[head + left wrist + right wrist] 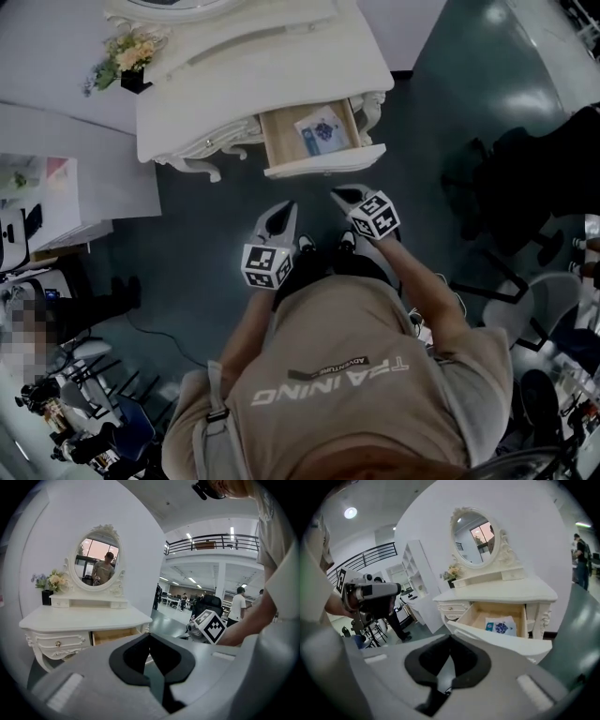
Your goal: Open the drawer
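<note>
Drawer [314,141] pulled out from under white surface [262,66]; I judge job done. Left gripper [287,208] and right gripper [342,195] both pinched together, empty, just short of drawer front. My advice: back off straight, no knock to front. Carved glossy paint, scrolled legs, pale bare-wood inside, flat printed packet [322,131].

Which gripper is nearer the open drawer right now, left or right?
Right. The right gripper hangs just short of the drawer, clear of its front panel. The left gripper is farther back, off toward the drawer's left end in the head view.
</note>
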### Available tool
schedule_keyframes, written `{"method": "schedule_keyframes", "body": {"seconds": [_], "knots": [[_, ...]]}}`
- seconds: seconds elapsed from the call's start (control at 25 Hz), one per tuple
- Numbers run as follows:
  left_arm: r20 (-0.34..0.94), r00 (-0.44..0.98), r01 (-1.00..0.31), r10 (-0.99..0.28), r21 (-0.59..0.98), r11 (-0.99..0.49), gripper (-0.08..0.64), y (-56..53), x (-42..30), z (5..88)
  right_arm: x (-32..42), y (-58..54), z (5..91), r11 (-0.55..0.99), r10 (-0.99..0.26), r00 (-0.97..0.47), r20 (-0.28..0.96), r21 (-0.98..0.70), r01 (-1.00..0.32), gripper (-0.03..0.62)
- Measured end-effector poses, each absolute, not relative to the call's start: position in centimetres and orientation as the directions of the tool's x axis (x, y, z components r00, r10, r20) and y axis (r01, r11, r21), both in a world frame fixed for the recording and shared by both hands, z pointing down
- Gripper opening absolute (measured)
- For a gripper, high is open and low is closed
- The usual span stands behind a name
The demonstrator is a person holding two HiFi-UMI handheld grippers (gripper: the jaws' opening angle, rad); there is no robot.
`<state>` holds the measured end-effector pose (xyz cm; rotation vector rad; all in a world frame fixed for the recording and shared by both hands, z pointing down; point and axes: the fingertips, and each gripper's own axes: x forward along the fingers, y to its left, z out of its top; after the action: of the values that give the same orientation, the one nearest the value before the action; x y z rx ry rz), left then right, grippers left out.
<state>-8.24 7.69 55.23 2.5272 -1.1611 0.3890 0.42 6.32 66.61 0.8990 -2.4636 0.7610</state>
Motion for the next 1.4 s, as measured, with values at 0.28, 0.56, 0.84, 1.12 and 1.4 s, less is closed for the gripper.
{"method": "schedule_keyframes", "body": {"seconds": [0.28,0.56,0.84,1.12,1.4], "knots": [[0.292,0.665,-0.740,-0.688,0.127,-0.661,-0.002,8.7,-8.0,50.9,-0.3,7.7,58.1,0.693,-0.550,-0.706,0.447,-0.227,-0.684,0.003],[0.151,0.667,-0.743,-0.729,0.066,-0.666,-0.002,8.3,-11.0,43.9,-1.2,8.6,47.6,0.686,-0.674,-0.674,0.302,-0.082,-0.723,0.003],[0.074,0.651,-0.757,-0.755,-0.002,-0.653,-0.002,6.8,-12.8,40.0,-0.6,8.5,39.8,0.645,-0.756,-0.637,0.151,0.004,-0.764,0.003],[0.022,0.647,-0.761,-0.762,-0.035,-0.648,-0.002,7.0,-13.0,37.8,-0.2,9.5,39.2,0.620,-0.778,-0.619,0.108,-0.025,-0.784,0.003],[0.072,0.680,-0.731,-0.730,-0.012,-0.682,-0.002,8.5,-12.2,39.4,0.1,9.8,39.2,0.610,-0.785,-0.610,0.110,-0.037,-0.792,0.003]]}}
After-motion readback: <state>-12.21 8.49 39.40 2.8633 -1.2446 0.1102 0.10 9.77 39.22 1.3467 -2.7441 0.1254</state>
